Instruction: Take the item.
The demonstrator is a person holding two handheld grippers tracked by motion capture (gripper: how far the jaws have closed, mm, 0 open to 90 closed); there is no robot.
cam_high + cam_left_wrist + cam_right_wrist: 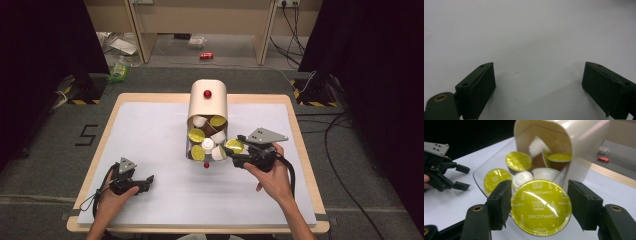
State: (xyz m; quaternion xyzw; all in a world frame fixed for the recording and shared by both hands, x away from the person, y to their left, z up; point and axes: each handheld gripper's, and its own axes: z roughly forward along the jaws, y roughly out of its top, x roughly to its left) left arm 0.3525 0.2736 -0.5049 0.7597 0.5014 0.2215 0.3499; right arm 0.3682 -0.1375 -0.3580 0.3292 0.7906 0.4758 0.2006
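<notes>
A cream capsule holder [207, 102] lies on the white sheet, its clear drawer [192, 150] pulled toward me and holding several yellow-lidded and white capsules [196, 135]. My right gripper [236, 150] is at the drawer's right front corner, shut on a yellow-lidded Cappuccino capsule [541, 207] whose foil lid faces the camera. In the right gripper view the holder [574, 135] and drawer capsules [518, 161] sit just behind it. My left gripper [150, 181] rests near the front left, open over bare sheet [536, 50], nothing between its jaws. It also appears in the right gripper view [461, 177].
A small red knob [206, 164] marks the drawer's front, and another red knob [207, 93] sits on the holder's top. The wooden table edge [300, 130] frames the white sheet [150, 130]. Cables and a red can [206, 55] lie on the floor beyond.
</notes>
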